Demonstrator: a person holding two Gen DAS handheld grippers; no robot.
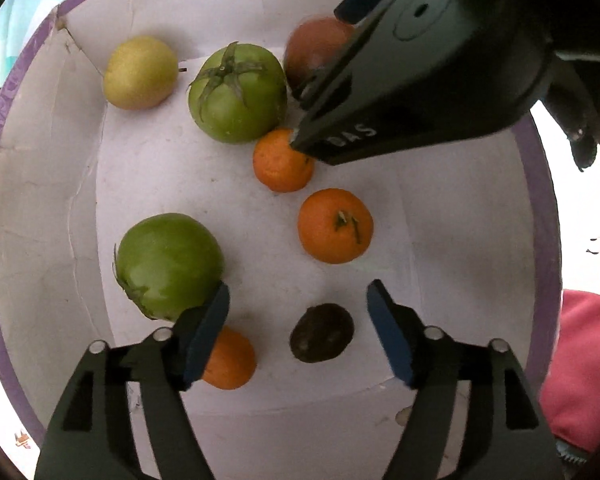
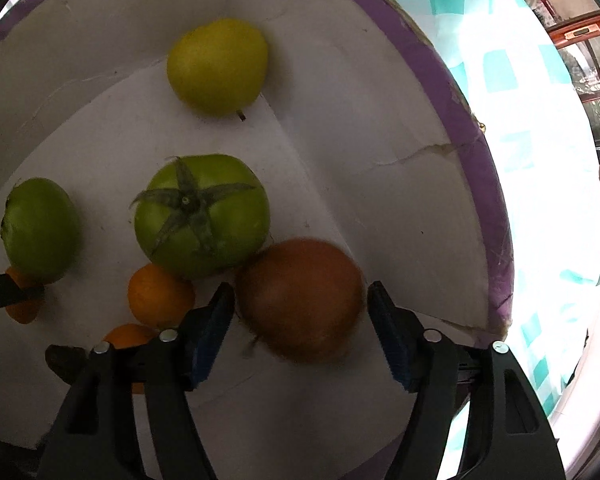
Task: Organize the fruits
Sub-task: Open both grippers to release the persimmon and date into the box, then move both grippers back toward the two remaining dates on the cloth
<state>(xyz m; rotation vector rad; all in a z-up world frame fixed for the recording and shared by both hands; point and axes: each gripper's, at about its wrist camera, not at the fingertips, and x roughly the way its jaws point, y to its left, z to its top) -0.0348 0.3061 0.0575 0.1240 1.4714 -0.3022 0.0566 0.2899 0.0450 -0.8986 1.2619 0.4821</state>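
A white cardboard box (image 1: 40, 240) with a purple rim holds all the fruit, and both grippers reach down into it.

The landmark is the stem-up green tomato (image 1: 236, 92), sitting toward the far side of the box floor. Beyond it to the left, near a corner, lies a yellow fruit (image 1: 140, 73). Touching its right side is a red-brown fruit (image 2: 300, 300). Just in front of it sits a small orange (image 1: 282, 162), with a second orange (image 1: 335, 225) nearer the camera. A second green tomato (image 1: 168, 264) lies well in front and left of it, with a third orange (image 1: 232, 360) and a dark fruit (image 1: 322, 332) closest of all.

The right gripper (image 2: 300, 320) has its jaws spread wide on either side of the red-brown fruit, the pads just beside its skin but not visibly pressing. That placement suggests it is lined up to take this fruit, or has just let it go; which one cannot be told.

The left gripper (image 1: 298, 320) hovers with its jaws wide apart and empty, above the dark fruit, probably because that is its nearest candidate.

Like fruits lie only loosely near each other, so sorting looks unfinished.
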